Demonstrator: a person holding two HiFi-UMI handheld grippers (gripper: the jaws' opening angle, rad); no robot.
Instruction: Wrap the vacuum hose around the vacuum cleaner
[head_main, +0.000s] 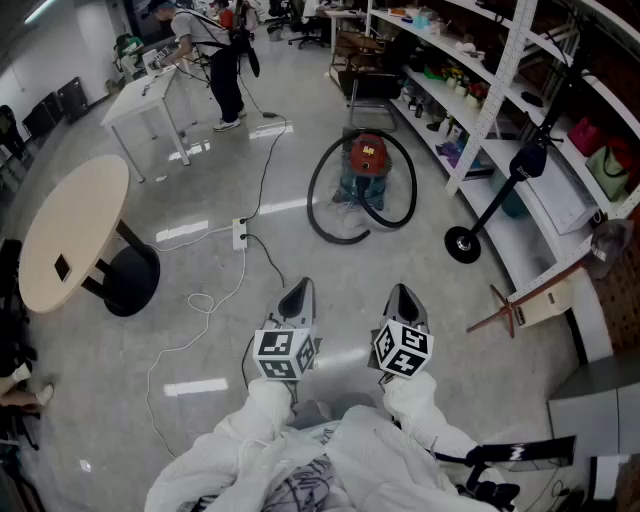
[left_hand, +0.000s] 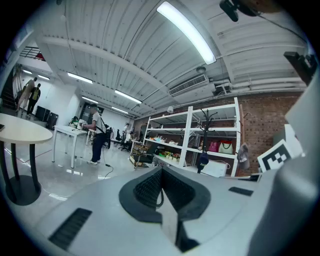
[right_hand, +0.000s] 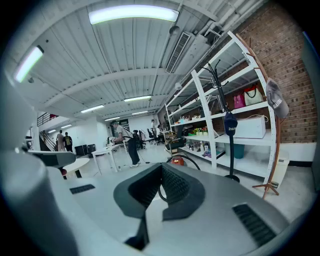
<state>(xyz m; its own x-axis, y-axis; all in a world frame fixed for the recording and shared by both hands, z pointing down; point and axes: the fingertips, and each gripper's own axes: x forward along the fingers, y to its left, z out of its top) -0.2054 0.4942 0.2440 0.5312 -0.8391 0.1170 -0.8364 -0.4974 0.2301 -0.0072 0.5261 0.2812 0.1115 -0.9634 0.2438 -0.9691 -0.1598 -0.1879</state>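
the red vacuum cleaner (head_main: 368, 160) stands on the grey floor (head_main: 420, 270), well ahead of the person and near the white shelves (head_main: 470, 90). its black hose (head_main: 338, 238) lies on the floor in a big loose loop around it. a white plug strip (head_main: 240, 234) lies on the floor between the vacuum cleaner and the grippers. a round desk (head_main: 70, 230) stands off to the left. far back, another person (head_main: 225, 65) stands by a white desk (head_main: 140, 95). the left gripper (head_main: 299, 292) and the right gripper (head_main: 402, 296) are side by side, close to the body, well apart from the vacuum cleaner. the jaws of both are pressed together with nothing between them.
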